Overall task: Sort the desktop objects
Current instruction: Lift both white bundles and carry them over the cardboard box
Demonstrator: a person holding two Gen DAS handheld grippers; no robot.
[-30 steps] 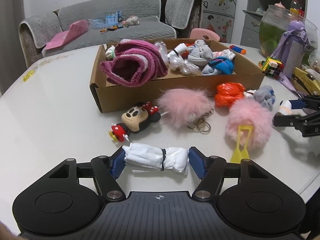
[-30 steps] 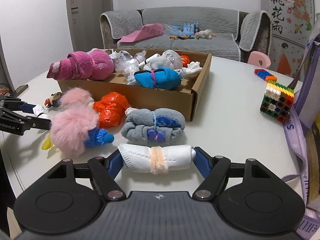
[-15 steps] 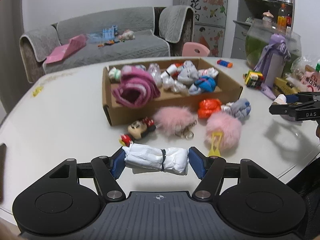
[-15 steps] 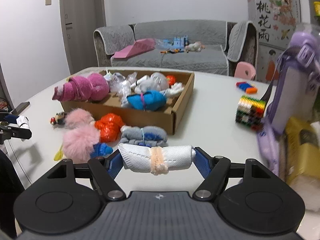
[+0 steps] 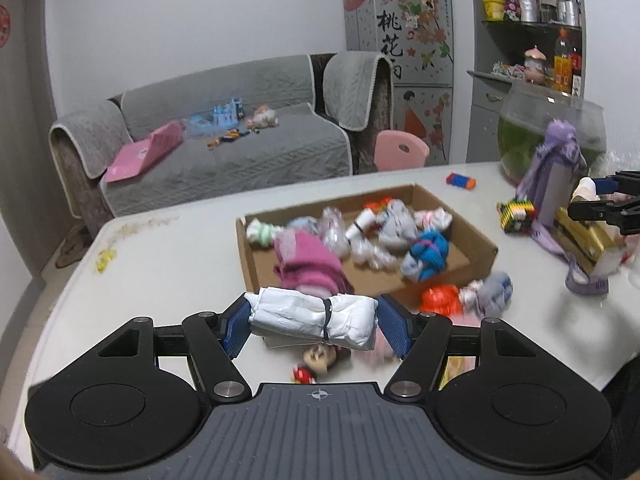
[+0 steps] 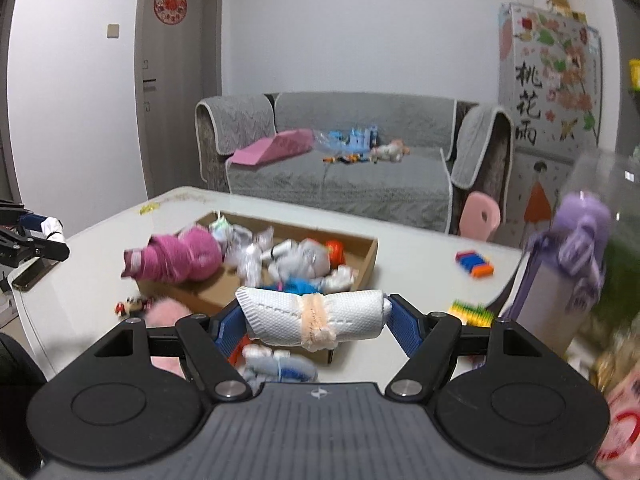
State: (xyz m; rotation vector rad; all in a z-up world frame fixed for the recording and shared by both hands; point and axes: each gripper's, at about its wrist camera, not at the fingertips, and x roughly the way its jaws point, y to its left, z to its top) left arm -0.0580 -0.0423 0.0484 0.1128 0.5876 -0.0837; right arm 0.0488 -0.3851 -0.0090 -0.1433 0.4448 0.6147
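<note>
Table (image 5: 168, 264): white top; it carries the box and loose toys and fills the middle of both wrist views.
Cardboard box (image 5: 482, 256): open and shallow, lying on the table beyond both grippers; inside are a pink rolled towel (image 5: 308, 268), a blue bundle (image 5: 430, 252) and several pale bundles.
Left gripper (image 5: 313, 322): both blue pads press the ends of a white roll, so it is gripping that roll above the table.
White roll with black band (image 5: 312, 318): long axis runs left to right, straight across the gap between the fingers; left end against the left pad, right end against the right pad, black band just right of its middle. It hangs in front of the near wall of the box.
Right gripper (image 6: 316, 320): clamped the same way on a second roll, lifted above the table.
White roll with peach band (image 6: 314, 314): long axis left to right, spanning pad to pad, slightly higher at the left end; the peach band wraps its middle. It sits over the near right corner of the box (image 6: 366, 258).
Loose toys: a mouse figure (image 5: 316, 360) and an orange bundle (image 5: 442, 298) on the table near the box, blurred.
</note>
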